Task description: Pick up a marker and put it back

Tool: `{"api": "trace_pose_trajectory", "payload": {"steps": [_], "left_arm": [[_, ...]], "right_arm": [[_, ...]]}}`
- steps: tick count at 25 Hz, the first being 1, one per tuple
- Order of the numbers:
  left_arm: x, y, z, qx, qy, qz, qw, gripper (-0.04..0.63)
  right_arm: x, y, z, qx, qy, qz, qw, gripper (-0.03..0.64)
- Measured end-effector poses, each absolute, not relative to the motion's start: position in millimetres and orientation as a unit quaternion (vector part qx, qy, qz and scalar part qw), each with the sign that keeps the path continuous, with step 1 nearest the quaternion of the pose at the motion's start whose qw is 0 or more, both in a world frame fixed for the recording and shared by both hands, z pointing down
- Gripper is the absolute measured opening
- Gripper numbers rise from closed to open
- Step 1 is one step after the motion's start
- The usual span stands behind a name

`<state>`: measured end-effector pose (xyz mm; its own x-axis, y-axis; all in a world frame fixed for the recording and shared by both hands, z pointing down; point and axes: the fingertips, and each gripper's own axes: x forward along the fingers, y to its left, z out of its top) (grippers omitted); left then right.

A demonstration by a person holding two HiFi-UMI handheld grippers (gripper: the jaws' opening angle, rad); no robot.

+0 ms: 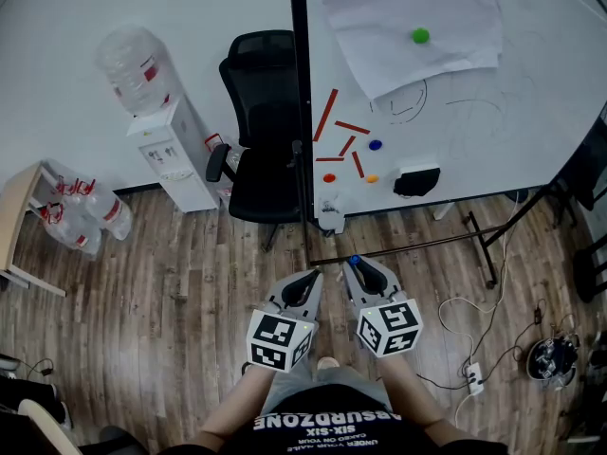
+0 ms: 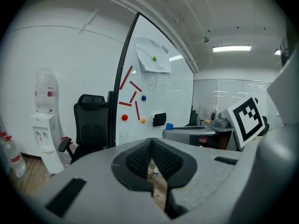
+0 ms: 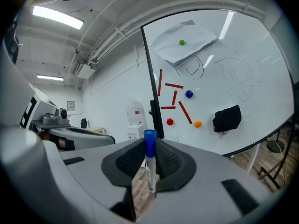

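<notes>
A white marker with a blue cap stands upright between the pads of my right gripper, which is shut on it. In the head view the blue cap pokes up at the tip of the right gripper. Beside it, my left gripper is held at the same height, shut with nothing in it; its pads meet at the tip. Both point toward the whiteboard, which stands a short way ahead. The board carries a black eraser, red strips and coloured magnets.
A sheet of paper hangs on the board under a green magnet. A black office chair stands left of the board, and further left a water dispenser with spare bottles. Cables and a power strip lie on the floor at right.
</notes>
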<state>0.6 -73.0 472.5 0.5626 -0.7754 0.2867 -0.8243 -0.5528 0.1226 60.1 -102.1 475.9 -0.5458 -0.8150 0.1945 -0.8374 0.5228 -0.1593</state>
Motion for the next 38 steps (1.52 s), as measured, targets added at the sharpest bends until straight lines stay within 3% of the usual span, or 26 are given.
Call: {"api": "trace_pose_trajectory", "payload": {"steps": [18, 38], "left_arm": [[-4.4, -74.6, 465.4, 0.876, -0.459, 0.094, 0.117, 0.006], [-1.6, -88.0, 464.4, 0.88, -0.451, 0.096, 0.115, 0.006]], "right_arm": [[67.2, -99.9, 366.9, 0.473, -0.879, 0.028, -0.047, 0.064], [70.0, -125.0, 353.4, 0.477, -0.877, 0.015, -0.052, 0.063]]}}
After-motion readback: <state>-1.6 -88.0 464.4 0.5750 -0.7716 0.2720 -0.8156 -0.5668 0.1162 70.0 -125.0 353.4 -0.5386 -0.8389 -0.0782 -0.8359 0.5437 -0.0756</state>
